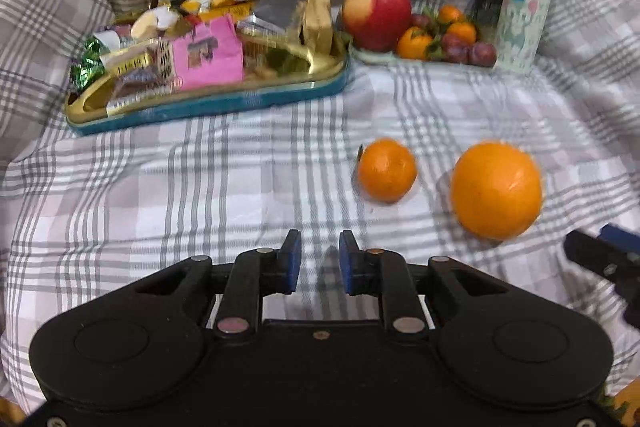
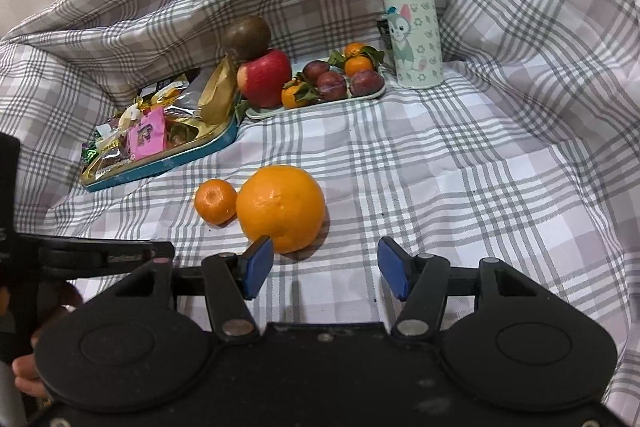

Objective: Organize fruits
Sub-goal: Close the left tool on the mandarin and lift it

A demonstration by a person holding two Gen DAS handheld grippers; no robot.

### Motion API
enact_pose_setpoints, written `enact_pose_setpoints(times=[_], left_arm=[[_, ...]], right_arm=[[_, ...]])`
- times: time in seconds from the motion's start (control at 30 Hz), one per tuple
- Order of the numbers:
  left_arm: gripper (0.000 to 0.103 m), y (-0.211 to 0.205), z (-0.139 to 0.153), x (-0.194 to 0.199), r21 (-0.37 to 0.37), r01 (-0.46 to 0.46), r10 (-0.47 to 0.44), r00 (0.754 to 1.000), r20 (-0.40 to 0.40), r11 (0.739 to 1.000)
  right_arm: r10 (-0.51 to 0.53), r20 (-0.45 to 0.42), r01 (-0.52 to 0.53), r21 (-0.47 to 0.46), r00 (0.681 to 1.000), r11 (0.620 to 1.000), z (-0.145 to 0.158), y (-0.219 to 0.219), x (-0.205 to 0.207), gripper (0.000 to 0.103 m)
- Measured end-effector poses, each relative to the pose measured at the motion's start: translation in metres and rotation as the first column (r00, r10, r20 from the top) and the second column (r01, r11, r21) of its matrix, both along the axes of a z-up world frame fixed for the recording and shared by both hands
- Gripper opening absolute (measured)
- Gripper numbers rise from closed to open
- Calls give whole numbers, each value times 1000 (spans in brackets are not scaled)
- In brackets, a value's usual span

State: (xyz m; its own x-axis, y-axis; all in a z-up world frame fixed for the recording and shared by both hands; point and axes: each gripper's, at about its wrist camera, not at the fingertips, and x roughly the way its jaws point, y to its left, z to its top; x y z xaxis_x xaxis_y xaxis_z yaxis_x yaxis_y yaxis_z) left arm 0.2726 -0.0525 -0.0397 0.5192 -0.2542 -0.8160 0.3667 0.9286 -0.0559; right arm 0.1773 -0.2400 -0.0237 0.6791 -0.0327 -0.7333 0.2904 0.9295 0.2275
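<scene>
Two grippers hang low over the checked cloth [image 2: 460,155]. The right gripper [image 2: 326,269] has its blue pads spread wide with nothing between them; its left pad sits just in front of the big orange [image 2: 280,207], which lies slightly left of the gap. The left gripper [image 1: 320,263] has its pads drawn close but with a narrow gap between them, and they grip nothing; bare cloth shows between them.

Beside the big orange, touching or nearly so, lies a small mandarin [image 2: 216,201]. In the left wrist view the mandarin [image 1: 387,170] and the orange [image 1: 496,189] sit ahead and to the right of the left gripper, and the tip of the right gripper pokes in at the right edge.

Further back stands a pale fruit tray [image 2: 256,115] holding a red apple [image 2: 266,79] with a brown round fruit [image 2: 246,35] perched on top, three dark plums [image 2: 332,85] and a few small leafy mandarins [image 2: 294,95]. To its left is a gold and teal tin tray [image 2: 168,167] piled with wrapped sweets. To the right of the fruit tray, a green-lidded cartoon flask [image 2: 412,27] stands upright.
</scene>
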Motion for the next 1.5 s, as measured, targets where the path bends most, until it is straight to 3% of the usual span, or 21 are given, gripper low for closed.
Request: enact_pose_setpoints(times=[0.3,0.47,0.57,0.67,0.93,1.2,1.43,1.5], left_arm=[[34,-32,15,24,-86,33,-29,999,45,996],[35,-50,3,33,-54,34,-33,999,14,998],[40,-54,-1,32,-20,19,-18,999,42,1000],[46,-53,-5,34,-38,20,-20,1000,23,999],[48,-64,-8,44,-46,10,-9,1000,7,999],[40,-48,-5,39,-113,-33,28,999,-38,993],[38,-13,3,22,-61,-83,82,996,-16,995],[33,-1,4,15,-54,-95,94,995,-10,994]], right_arm=[[-6,14,6,-11,1000,1000,5,2,2,61],[0,7,0,-17,1000,1000,4,1,3,61],[1,1,-1,-8,1000,1000,1,0,3,61],[0,-5,0,-2,1000,1000,-1,-2,4,61],[-2,-18,2,13,1000,1000,-5,-2,4,61],[-4,-15,4,7,1000,1000,-4,-2,2,61],[3,25,-2,-8,1000,1000,3,3,0,61],[8,35,-8,-15,999,1000,5,5,1,61]])
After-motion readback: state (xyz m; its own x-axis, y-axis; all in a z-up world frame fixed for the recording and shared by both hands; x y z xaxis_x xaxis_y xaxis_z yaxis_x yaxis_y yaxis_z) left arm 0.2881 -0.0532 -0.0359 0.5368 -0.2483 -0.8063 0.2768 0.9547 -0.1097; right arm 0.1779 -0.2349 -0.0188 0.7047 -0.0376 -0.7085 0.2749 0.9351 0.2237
